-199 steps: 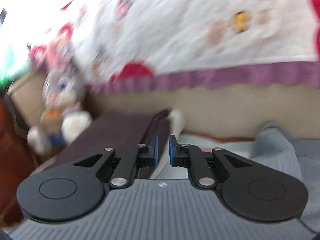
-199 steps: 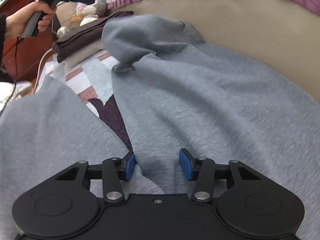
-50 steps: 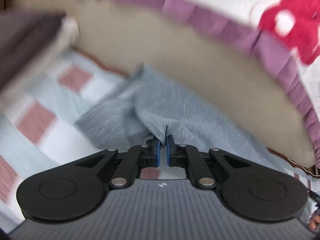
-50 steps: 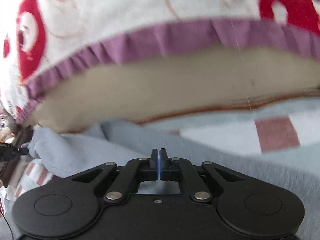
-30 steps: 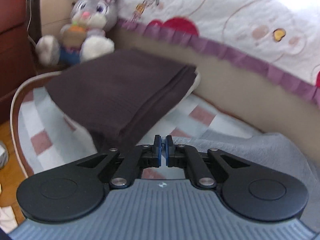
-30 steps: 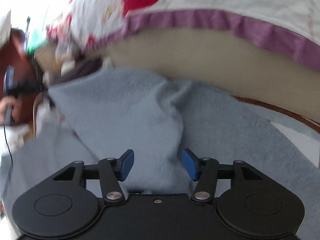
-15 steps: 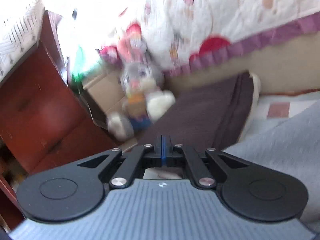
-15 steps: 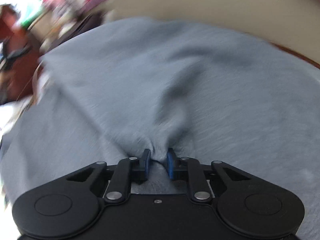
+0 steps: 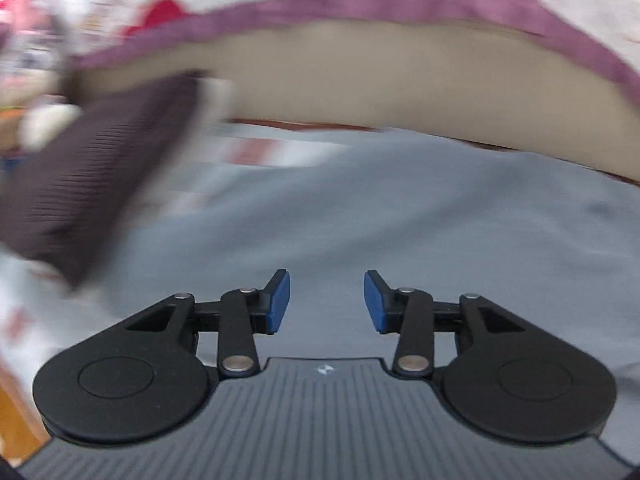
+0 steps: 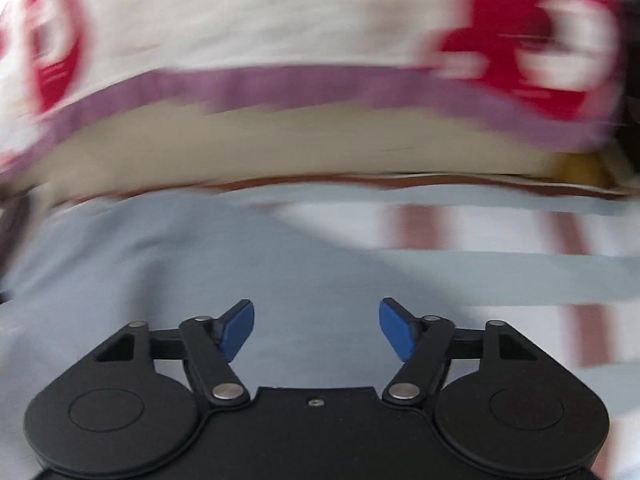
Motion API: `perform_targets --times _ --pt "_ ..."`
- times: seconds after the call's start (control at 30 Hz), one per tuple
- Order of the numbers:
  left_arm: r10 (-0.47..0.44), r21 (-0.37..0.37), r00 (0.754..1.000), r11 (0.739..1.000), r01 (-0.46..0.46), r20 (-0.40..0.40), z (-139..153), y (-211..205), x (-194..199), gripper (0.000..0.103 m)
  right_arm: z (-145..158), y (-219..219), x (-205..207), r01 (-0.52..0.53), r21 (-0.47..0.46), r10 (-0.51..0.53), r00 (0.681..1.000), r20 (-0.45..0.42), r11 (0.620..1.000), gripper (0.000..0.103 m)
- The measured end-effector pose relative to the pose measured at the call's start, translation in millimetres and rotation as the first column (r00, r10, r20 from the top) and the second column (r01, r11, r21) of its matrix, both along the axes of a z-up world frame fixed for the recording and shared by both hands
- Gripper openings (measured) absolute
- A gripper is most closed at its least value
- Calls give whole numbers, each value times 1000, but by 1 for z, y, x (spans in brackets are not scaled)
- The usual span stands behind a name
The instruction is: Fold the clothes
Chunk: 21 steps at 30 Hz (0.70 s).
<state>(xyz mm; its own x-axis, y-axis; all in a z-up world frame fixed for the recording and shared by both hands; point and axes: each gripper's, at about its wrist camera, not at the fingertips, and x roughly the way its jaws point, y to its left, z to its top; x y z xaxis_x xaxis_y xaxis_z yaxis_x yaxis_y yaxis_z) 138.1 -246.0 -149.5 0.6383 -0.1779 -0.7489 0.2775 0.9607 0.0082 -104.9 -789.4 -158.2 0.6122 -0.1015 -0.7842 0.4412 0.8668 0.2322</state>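
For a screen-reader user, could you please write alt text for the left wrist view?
Open left tongs hover over a grey garment spread on a checked sheet, nothing between them. A folded dark garment lies left, blurred.

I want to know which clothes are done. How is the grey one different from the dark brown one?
The grey garment lies spread wide and loose right under the left claw; the dark brown garment sits off to the side as a compact, thick folded stack. The grey one looks smooth; the brown one shows fine ribs. The picture is blurry, so finer details are unclear. Both rest on the checked bed cover.
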Motion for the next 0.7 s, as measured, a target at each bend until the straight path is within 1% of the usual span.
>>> perform_targets --times 0.03,0.07,0.1,0.13,0.2,0.23,0.3,0.4,0.43,0.47,0.5,0.57,0.6,0.63,0.7 --pt "-47 -31 999 998 46 -25 -4 -17 -2 39 -14 -19 -14 88 4 -88 996 1 996 74" --pt "-97 -58 994 994 94 -46 -9 -35 -4 38 -28 -37 -27 172 9 -172 985 0 985 74" --pt "-148 -72 987 987 144 -57 -13 -54 -8 38 -40 -46 -34 227 36 -226 974 -11 973 74" --pt "-199 -70 978 978 194 -57 -17 -74 -12 38 -52 -56 -41 278 58 -277 961 -22 959 74" --pt "-297 -74 953 953 292 -61 -25 -112 -20 39 -61 -67 -47 324 49 -323 946 -17 945 74" --pt "-344 -92 936 937 337 -70 -28 -129 -22 39 -65 -72 -50 345 46 -344 939 -15 938 74" --pt "-422 -136 903 902 409 -80 -33 -163 -25 40 -73 -73 -48 356 76 -356 934 -20 931 74" --pt "-499 -166 863 860 482 -79 -39 -207 -29 42 -79 -79 -48 382 75 -382 924 -20 921 77" --pt "-527 -175 846 844 508 -87 -42 -219 -30 45 -80 -77 -44 376 57 -375 927 -23 925 77" --pt "-551 -180 829 829 530 -100 -46 -231 -31 50 -81 -74 -39 370 41 -369 929 -27 928 79" --pt "-566 -172 817 821 545 -114 -52 -239 -31 51 -86 -70 -32 362 42 -360 932 -34 931 82" --pt "-587 -134 797 809 573 -138 -62 -251 -33 51 -93 -67 -21 338 55 -336 941 -37 940 86" --pt "-594 -117 792 804 582 -143 -65 -252 -34 51 -96 -66 -18 322 66 -321 947 -34 944 87" --pt "-598 -105 789 802 588 -145 -67 -249 -35 52 -99 -65 -14 306 73 -305 952 -30 949 90" --pt "-591 -106 792 807 581 -155 -71 -239 -34 53 -101 -58 -4 253 13 -253 967 -21 967 94"
